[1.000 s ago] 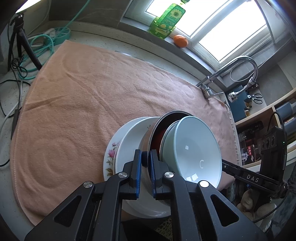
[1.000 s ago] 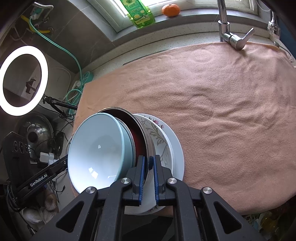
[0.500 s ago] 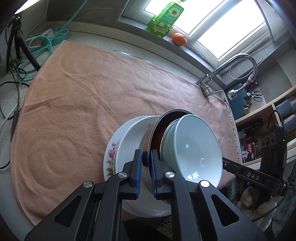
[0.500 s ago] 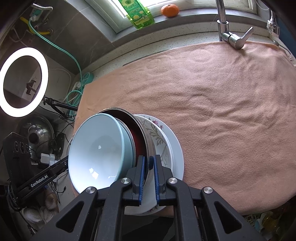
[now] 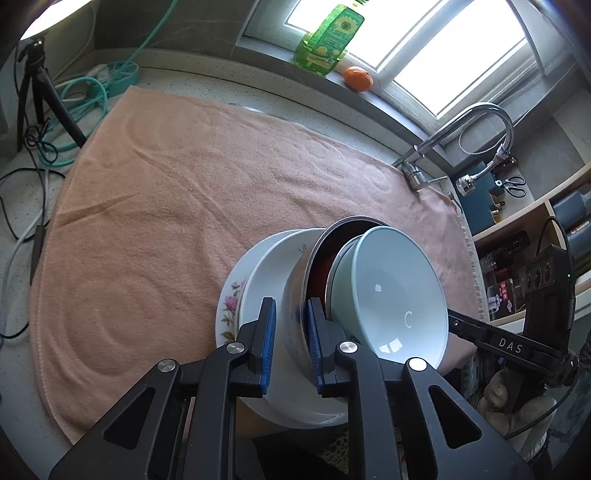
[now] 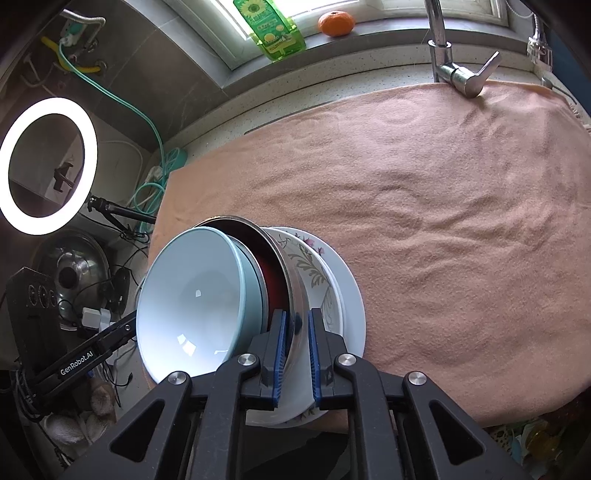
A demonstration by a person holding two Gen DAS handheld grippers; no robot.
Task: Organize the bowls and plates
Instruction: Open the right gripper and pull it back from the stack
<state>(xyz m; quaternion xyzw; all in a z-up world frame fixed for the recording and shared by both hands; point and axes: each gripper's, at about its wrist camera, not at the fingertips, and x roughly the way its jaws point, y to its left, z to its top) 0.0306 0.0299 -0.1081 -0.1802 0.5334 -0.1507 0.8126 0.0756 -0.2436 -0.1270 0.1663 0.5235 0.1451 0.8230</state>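
The left tongs (image 5: 290,343) sit at the lower middle of their frame, and their jaws have just been opening: the blue pads (image 5: 267,343) now stand slightly apart with the wall of the steel bowl (image 5: 297,284) between them, and a sliver of gap shows on the left pad's side, so the pads no longer press on it. The right tongs (image 6: 295,350) (lower middle of their own view) straddle the same steel bowl's rim (image 6: 295,314), blue pads close on either side; whether they truly pinch it cannot be told.

Inside the steel bowl a dark red inner surface shows, and a pale blue bowl (image 5: 391,295) leans in it, tilted up on edge toward the camera. Behind them lies a white plate (image 5: 273,266) over a floral plate (image 5: 229,302), the stack resting near the lower edge of a peach towel (image 5: 166,206) spread over the speckled counter (image 5: 22,199).

Toward the top of the frames, a green bottle (image 6: 273,29) and an orange (image 6: 336,23) stand on the windowsill, a chrome faucet (image 6: 454,70) at the upper right. A ring light (image 6: 48,166) glows at the left of the right view.
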